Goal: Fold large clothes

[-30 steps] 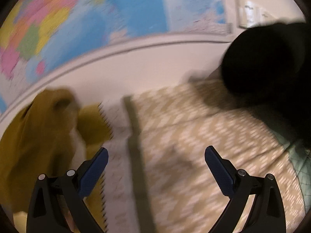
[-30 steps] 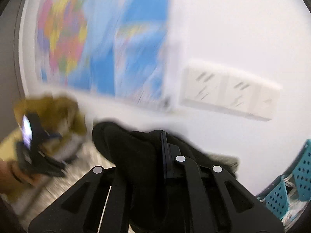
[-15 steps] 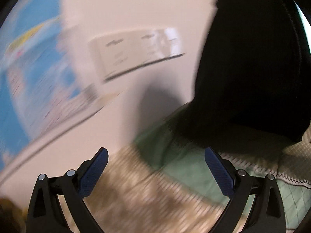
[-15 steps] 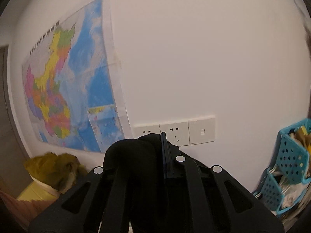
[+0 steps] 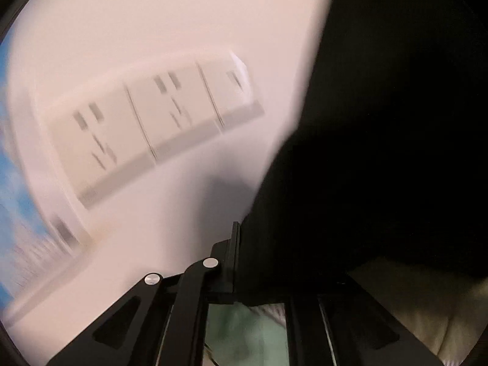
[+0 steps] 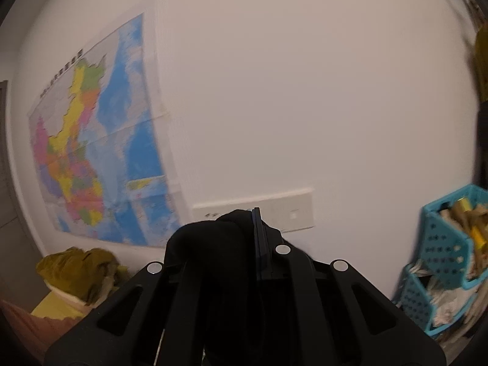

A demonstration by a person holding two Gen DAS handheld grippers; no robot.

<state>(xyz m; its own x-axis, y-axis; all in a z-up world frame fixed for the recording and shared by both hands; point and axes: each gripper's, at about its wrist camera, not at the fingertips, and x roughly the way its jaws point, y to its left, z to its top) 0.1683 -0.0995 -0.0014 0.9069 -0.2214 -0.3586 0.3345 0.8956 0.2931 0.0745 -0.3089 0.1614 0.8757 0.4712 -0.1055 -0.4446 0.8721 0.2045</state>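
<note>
A large black garment (image 5: 396,122) hangs in the air and fills the right half of the left wrist view. My left gripper (image 5: 241,244) is shut on its lower left edge, jaws together. In the right wrist view my right gripper (image 6: 254,231) is shut on a bunched fold of the same black garment (image 6: 207,244), held up high facing the wall. Most of the garment's shape is hidden by darkness.
White wall sockets (image 5: 152,122) sit close ahead of the left gripper. A coloured wall map (image 6: 97,140) hangs at left. An olive garment pile (image 6: 79,268) lies low left. Blue plastic baskets (image 6: 445,250) stand at right. Green and beige bedding (image 5: 244,329) lies below.
My left gripper was open and has shut on the black garment's edge. It moved closer to the wall sockets. My right gripper lifted slightly, still holding the garment.
</note>
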